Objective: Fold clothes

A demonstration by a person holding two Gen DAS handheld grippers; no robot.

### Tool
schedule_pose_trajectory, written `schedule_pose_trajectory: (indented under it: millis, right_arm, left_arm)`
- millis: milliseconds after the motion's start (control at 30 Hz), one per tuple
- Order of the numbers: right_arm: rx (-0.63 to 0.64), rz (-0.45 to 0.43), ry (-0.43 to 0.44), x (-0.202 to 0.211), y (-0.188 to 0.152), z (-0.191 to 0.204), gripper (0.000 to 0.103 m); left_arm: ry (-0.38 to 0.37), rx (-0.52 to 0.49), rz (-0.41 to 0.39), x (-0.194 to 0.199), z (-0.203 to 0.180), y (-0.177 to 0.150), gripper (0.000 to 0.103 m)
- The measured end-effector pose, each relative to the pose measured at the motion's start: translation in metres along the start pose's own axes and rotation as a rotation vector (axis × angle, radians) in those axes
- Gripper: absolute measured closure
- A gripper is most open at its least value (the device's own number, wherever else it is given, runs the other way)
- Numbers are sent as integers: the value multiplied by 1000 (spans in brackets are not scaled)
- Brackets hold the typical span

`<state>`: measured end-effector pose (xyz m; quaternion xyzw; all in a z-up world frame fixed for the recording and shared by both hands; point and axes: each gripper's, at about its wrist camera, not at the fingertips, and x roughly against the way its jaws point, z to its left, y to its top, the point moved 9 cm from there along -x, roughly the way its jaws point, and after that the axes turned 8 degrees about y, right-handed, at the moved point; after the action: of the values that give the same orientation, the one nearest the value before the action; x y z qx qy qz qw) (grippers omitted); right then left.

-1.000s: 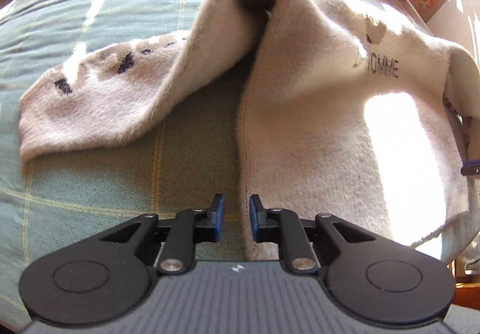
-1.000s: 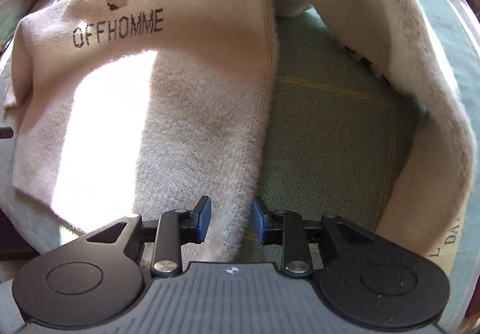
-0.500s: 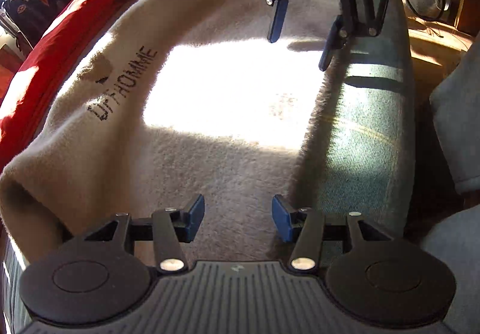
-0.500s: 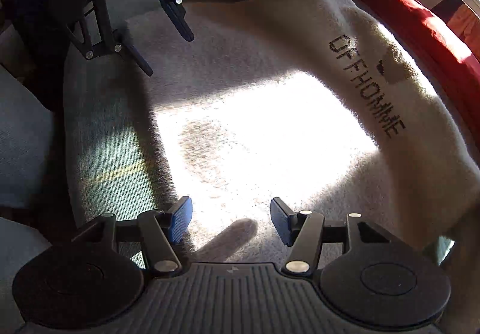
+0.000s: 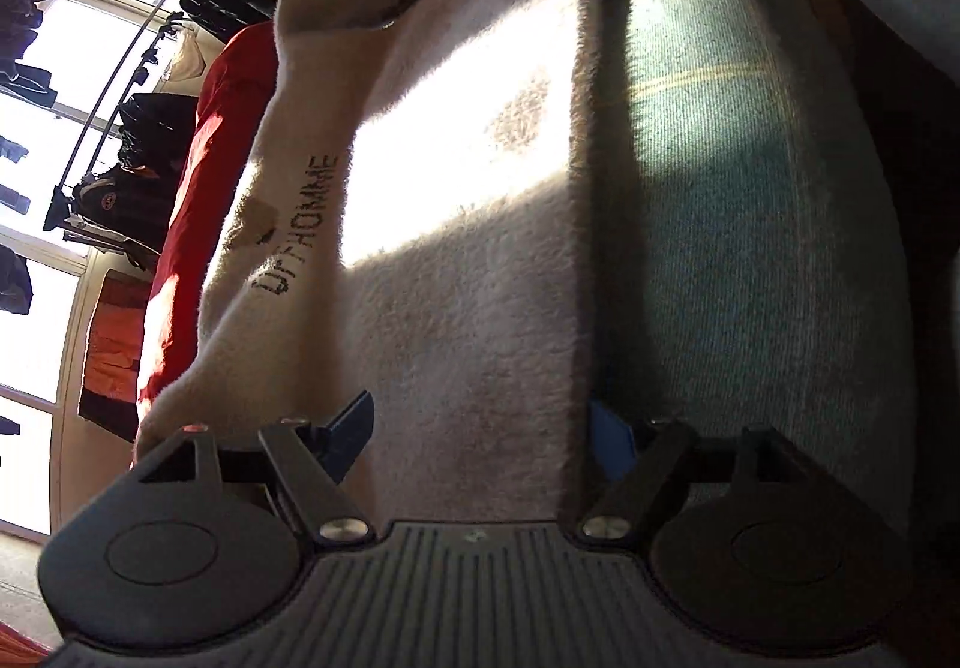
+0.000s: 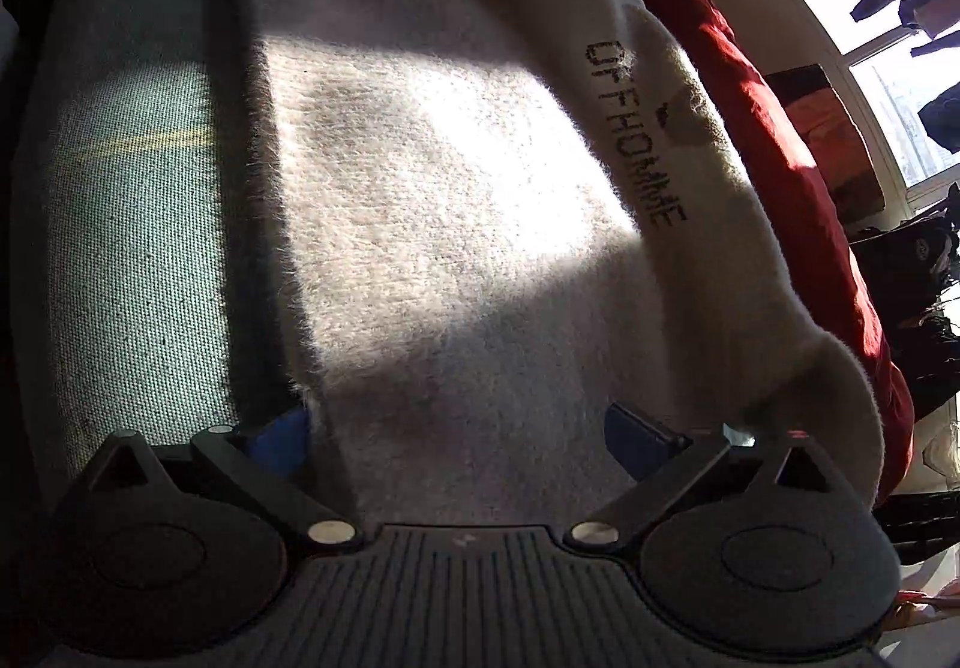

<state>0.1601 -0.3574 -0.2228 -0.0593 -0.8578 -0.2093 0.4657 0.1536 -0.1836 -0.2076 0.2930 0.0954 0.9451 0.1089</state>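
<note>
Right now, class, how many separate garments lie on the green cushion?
2: the beige sweater spread across the green cushion, and a red garment along its far edge. Others may be hidden.

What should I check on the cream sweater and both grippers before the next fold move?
1. Left gripper open, straddling the cream sweater: ok.
2. Right gripper open across the opposite end: ok.
3. Sweater edge straight along the green cover: ok.
4. Fabric actually pinched by either gripper: not ok, both open.
5. Red garment clear of the sweater: cannot tell, they meet along one side.
</note>
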Motion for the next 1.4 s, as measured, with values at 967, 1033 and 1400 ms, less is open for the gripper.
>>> schedule_pose_trajectory:
  millis: [967,1033,1400]
  right_arm:
    - [19,16,241,10,42,-18,95]
    - [-45,42,348,19,40,-23,95]
    - [-52,112,708,34,29,28,94]
  left_arm:
    - [-214,82,116,-10,50,5,99]
    - [-276,91,115,-3,63,4,99]
    - [-574,100,159,41,25,-3,99]
